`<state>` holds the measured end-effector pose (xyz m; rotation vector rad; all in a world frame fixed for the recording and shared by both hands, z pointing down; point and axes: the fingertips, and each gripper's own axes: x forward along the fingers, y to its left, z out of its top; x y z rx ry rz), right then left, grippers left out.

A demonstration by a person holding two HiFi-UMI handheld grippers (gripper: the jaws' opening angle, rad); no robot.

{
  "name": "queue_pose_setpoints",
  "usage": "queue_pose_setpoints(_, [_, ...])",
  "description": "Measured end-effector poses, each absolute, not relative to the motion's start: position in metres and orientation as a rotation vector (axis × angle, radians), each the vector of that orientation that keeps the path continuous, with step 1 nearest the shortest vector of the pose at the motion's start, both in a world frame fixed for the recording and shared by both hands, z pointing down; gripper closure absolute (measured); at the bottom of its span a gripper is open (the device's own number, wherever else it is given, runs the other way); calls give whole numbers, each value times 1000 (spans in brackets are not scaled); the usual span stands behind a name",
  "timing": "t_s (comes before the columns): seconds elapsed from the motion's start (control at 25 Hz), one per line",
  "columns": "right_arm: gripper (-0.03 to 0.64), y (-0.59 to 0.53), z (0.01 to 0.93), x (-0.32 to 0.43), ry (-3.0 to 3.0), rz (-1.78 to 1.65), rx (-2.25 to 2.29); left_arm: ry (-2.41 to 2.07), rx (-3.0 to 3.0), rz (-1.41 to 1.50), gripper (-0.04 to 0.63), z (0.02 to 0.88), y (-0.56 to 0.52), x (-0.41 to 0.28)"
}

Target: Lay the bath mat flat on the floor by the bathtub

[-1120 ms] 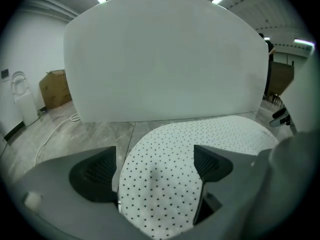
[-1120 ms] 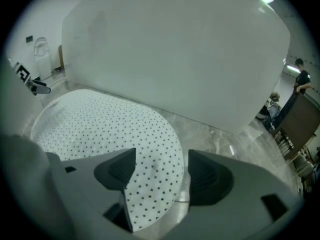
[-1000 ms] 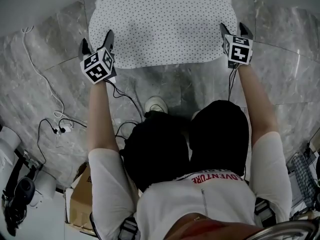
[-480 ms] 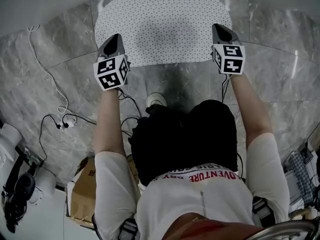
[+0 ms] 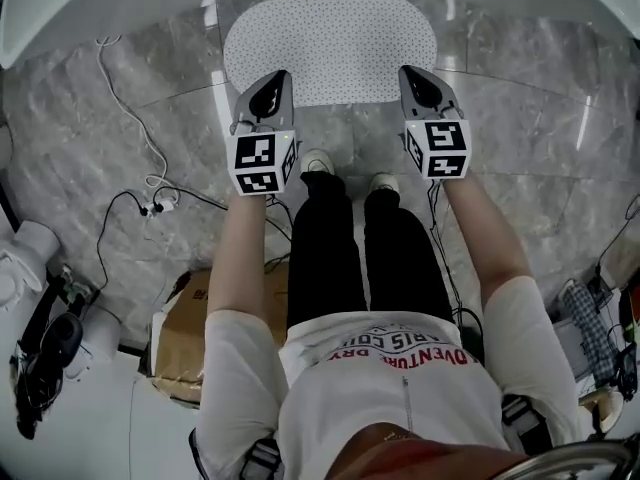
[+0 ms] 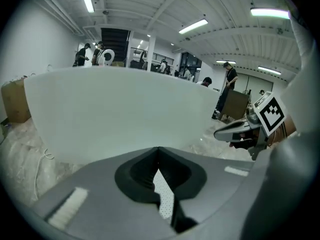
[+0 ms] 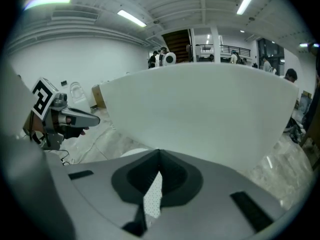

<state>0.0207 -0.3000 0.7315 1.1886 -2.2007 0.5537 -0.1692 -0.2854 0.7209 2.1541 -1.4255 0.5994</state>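
Note:
The white dotted bath mat (image 5: 330, 48) lies spread flat on the grey marble floor, right against the white bathtub (image 5: 90, 13). My left gripper (image 5: 274, 80) hangs above the mat's near left edge and my right gripper (image 5: 411, 74) above its near right edge. Both are shut with nothing in them and are lifted off the mat. In the left gripper view the closed jaws (image 6: 159, 150) point at the tub wall (image 6: 115, 114), with a sliver of mat (image 6: 165, 199) showing below them. The right gripper view shows the same: closed jaws (image 7: 160, 152), tub wall (image 7: 210, 114), a strip of mat (image 7: 152, 199).
The person's white shoes (image 5: 318, 160) stand just behind the mat. A white cable (image 5: 125, 118) with a plug trails over the floor at the left. A cardboard box (image 5: 178, 343) sits behind the left leg. White equipment (image 5: 40, 298) stands at the far left.
Both grippers have let go of the mat's near edge, shut, and pulled up and back toward the person. The person has risen from a crouch, and the mat stays flat.

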Motion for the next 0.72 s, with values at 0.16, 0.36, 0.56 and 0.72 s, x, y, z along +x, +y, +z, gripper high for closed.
queue_pose_setpoints(0.16, [607,-295,627,16,-2255,546,1197,-1438,2222,564,584,610,-285,-156])
queue_pose_setpoints(0.36, [607,-285,501,11,-2325,516,1193,-1480,2273,478,584,477,-279,-150])
queue_pose_setpoints(0.56, [607,-283,378,25,-2437,472,1191,-1530,2331,401,583,357,-270,-145])
queue_pose_setpoints(0.72, [607,-296,292,34,-2515,376,1216,-1572,2382,320,583,270,-278,-146])
